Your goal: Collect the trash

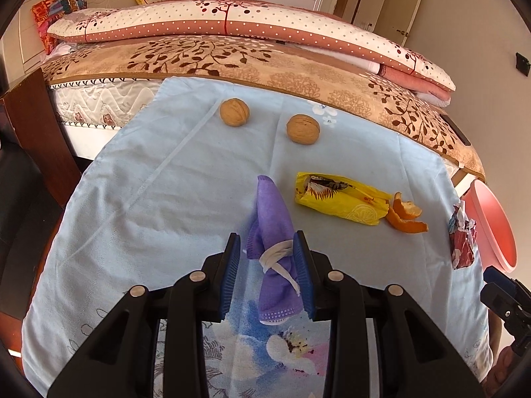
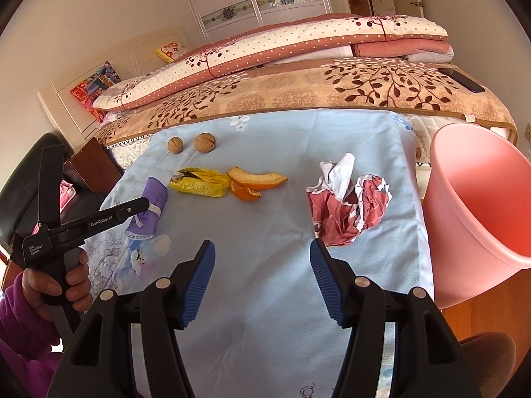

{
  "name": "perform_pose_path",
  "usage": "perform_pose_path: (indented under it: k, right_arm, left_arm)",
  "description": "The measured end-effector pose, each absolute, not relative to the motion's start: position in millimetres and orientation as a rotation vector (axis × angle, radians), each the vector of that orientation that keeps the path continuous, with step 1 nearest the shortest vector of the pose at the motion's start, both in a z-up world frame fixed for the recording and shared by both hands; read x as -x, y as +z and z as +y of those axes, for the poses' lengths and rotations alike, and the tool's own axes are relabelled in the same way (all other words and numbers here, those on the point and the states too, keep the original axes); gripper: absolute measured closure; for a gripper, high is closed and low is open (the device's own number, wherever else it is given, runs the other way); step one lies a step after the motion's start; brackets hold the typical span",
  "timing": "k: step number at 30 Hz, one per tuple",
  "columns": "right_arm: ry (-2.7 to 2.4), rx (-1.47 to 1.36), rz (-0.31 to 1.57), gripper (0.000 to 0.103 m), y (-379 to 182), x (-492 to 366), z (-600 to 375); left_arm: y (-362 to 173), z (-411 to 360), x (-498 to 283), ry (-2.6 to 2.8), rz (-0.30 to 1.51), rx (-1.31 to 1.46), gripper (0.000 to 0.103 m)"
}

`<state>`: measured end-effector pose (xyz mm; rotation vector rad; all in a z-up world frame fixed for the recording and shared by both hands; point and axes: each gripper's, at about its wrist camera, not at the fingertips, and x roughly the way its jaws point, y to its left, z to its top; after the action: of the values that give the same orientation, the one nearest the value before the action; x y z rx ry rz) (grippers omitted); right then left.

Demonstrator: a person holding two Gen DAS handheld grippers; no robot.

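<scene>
Behind the work surface we see a bed heaped with folded quilts, and in front of it a pale blue floral cloth [image 2: 265,205] spread as our table top. On that cloth lie the bits of trash: a crumpled red-and-white paper [image 2: 345,205], a yellow wrapper [image 2: 199,182], orange peel [image 2: 255,180], and two walnuts [image 2: 192,144] toward the far edge. Our right gripper [image 2: 262,282] has its jaws well apart with only bare cloth between them, and the crumpled paper sits at about one o'clock from their gap, just beyond the right fingertip, its bulk running roughly away from us. A pink bin [image 2: 464,205] stands off the cloth's right edge at about two to three o'clock, just beside the paper. Our left gripper [image 1: 268,275] is clamped on a rolled purple cloth [image 1: 275,232] tied with a white band, the roll's long axis pointing to twelve o'clock between the pads; the wrapper and peel lie at about one to two o'clock from it. We judge the right hand nearer both paper and bin, so the coming reach likely turns on swinging slightly rightward and forward to bracket the paper.
</scene>
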<state>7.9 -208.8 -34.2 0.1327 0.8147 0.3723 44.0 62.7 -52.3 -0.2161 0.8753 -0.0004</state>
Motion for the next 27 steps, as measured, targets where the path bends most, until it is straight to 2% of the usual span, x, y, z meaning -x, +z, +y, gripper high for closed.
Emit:
perform_pose_path:
  k: [22, 27]
  right_arm:
    - [0.159, -0.273, 0.852, 0.044, -45, -34, -253]
    - [0.138, -0.231, 0.868, 0.044, -51, -48, -245]
  left_arm:
    - [-56, 55, -47, -0.007, 0.9, 0.237, 0.07]
    - [-56, 53, -47, 0.001, 0.897, 0.226, 0.07]
